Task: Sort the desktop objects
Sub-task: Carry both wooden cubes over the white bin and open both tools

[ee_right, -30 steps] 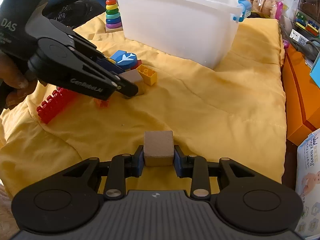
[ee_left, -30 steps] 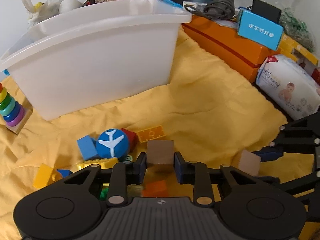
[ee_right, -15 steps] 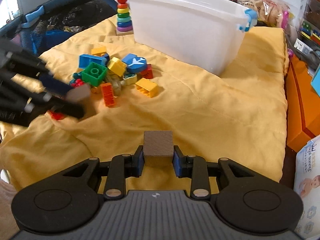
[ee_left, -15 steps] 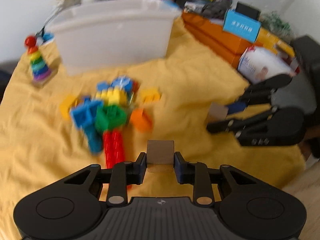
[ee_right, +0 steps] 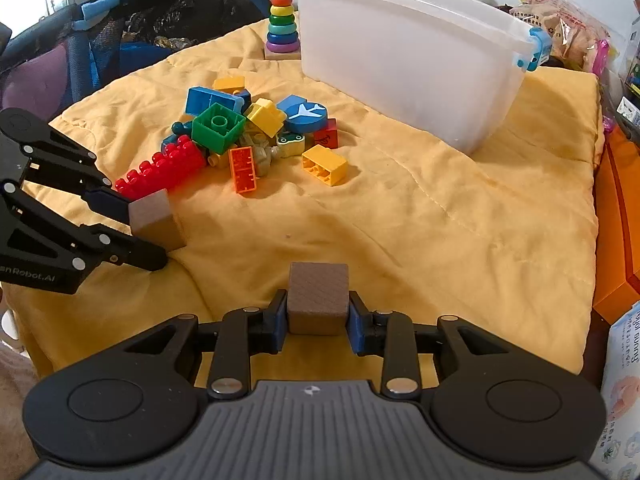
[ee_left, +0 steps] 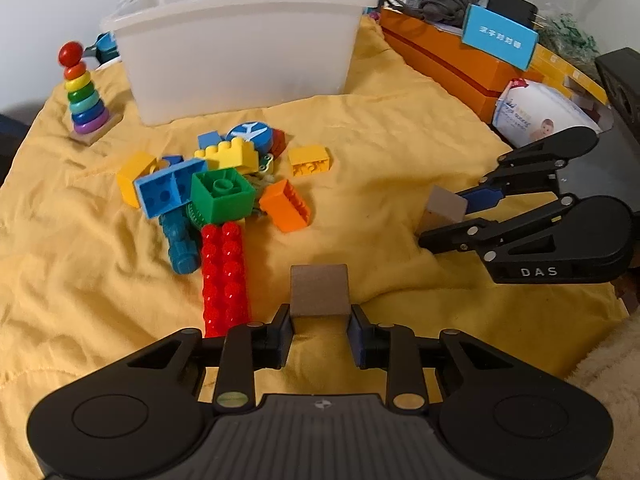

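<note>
My left gripper [ee_left: 319, 330] is clamped on a brown wooden cube [ee_left: 319, 290], one pad pressed against each side face, the cube's top standing proud of the fingers. My right gripper [ee_right: 317, 320] is likewise clamped on a second brown cube [ee_right: 318, 298]. In the left wrist view I see the right gripper off to my right, near the right edge of the yellow cloth [ee_left: 380, 152]; in the right wrist view the left gripper sits near the cloth's left edge, its cube just beside the end of the long red brick [ee_right: 160, 170].

Between the two tools the cloth lies bare and rumpled, an open lane running from the near edge up toward the white plastic bin [ee_left: 240, 48] at the far edge. The pile of toy bricks [ee_left: 224, 184] sits left of that lane, short of the bin's front wall. A lone yellow brick [ee_right: 324, 164] lies at the pile's right margin. The rainbow ring stacker [ee_left: 85, 96] stands upright near the far left corner, just beside the bin. Past the right edge sit orange boxes [ee_left: 444, 56] and a wipes pack [ee_left: 540, 114].
</note>
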The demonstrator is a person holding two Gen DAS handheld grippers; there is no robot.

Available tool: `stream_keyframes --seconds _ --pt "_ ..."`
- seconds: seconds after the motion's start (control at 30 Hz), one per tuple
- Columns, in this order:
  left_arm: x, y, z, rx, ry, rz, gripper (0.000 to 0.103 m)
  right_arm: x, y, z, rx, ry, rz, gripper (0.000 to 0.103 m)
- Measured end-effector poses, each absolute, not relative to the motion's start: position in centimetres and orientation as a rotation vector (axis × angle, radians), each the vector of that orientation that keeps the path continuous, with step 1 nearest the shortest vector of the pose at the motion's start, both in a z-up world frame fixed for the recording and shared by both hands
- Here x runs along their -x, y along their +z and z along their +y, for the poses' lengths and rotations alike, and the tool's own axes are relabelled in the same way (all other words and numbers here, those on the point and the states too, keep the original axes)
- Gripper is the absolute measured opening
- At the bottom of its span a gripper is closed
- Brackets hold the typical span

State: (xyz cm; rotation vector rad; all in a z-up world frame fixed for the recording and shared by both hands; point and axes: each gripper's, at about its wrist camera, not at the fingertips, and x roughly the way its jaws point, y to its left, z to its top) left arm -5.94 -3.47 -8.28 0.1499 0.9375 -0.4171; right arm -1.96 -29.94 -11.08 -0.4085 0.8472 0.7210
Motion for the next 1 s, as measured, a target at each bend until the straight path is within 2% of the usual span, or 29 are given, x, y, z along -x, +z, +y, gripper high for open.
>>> stream_keyframes --seconds 0.17,0.33,0.63,0.8,1.0 --pt "5.4 -5.8 -3.5 -0.143 -0.435 0.881 0.032 1.7 -10.8 -29.9 0.411 0.727 0.848 0.032" --pt "2.2 -1.0 -2.5 -0.088 -0.435 0.772 0.032 0.3 -9.3 -29.8 0.407 0.705 0.812 0.032" --pt "-8.3 6.8 -2.2 -0.1 -0.365 0.557 0.032 -6.4 -0.2 -28.3 0.325 0.644 0.538 0.033" --pt "-14.1 6.0 -3.1 -0.156 -0.308 0.536 0.032 -12.1 2.5 -26.5 0.251 0.566 0.497 0.033" --pt "-18.3 2.2 -3.1 -0.138 -0.266 0.666 0.032 -16.9 0.6 -24.9 0.216 0.493 0.577 0.033"
